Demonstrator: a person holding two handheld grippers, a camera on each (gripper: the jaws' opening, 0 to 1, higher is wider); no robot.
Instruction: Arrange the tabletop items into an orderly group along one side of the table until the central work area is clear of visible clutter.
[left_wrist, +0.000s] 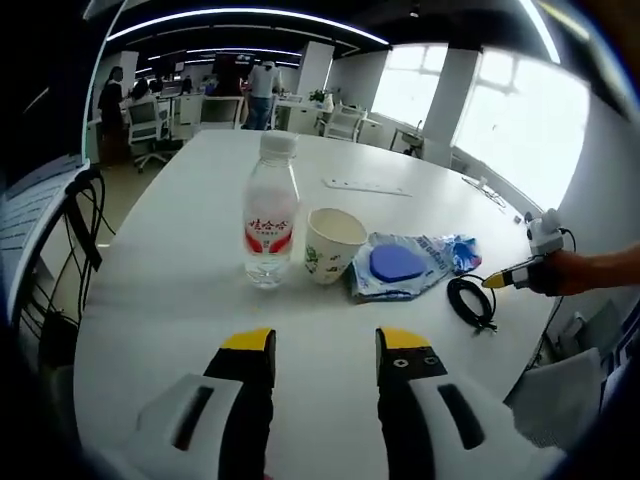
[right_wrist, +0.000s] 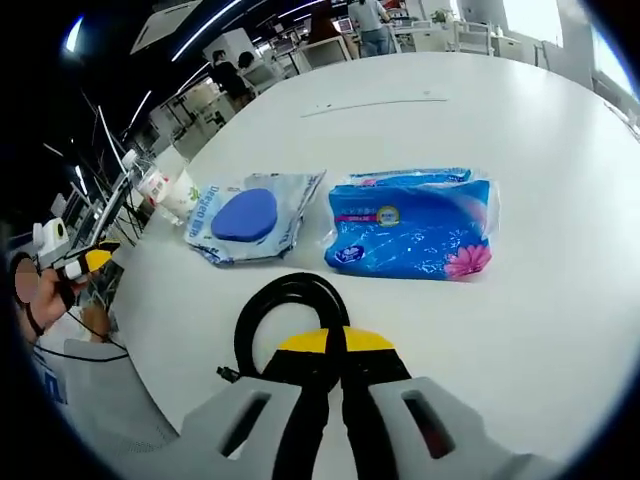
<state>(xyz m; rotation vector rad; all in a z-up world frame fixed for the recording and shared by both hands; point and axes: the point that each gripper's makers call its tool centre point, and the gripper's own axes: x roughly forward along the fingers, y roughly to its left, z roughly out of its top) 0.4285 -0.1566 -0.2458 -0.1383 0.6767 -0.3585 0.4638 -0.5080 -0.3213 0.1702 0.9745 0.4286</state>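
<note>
Left gripper view: the left gripper (left_wrist: 325, 350), its yellow-tipped black jaws spread apart and holding nothing, hovers over the white table (left_wrist: 180, 250). Ahead stand a clear water bottle (left_wrist: 271, 214) with a white cap and red label and, just beside it, a white paper cup (left_wrist: 332, 244) printed in green. Next to the cup lies a flat wipes pack (left_wrist: 405, 265) with a blue oval lid. A coiled black cable (left_wrist: 472, 301) lies near the table edge, with the right gripper (left_wrist: 507, 278) at it.

Right gripper view: the right gripper (right_wrist: 335, 342) is clenched on the black cable (right_wrist: 285, 300), whose loop lies on the table. Beyond lie the wipes pack (right_wrist: 250, 218) and a blue tissue pack (right_wrist: 412, 225), side by side but apart.
</note>
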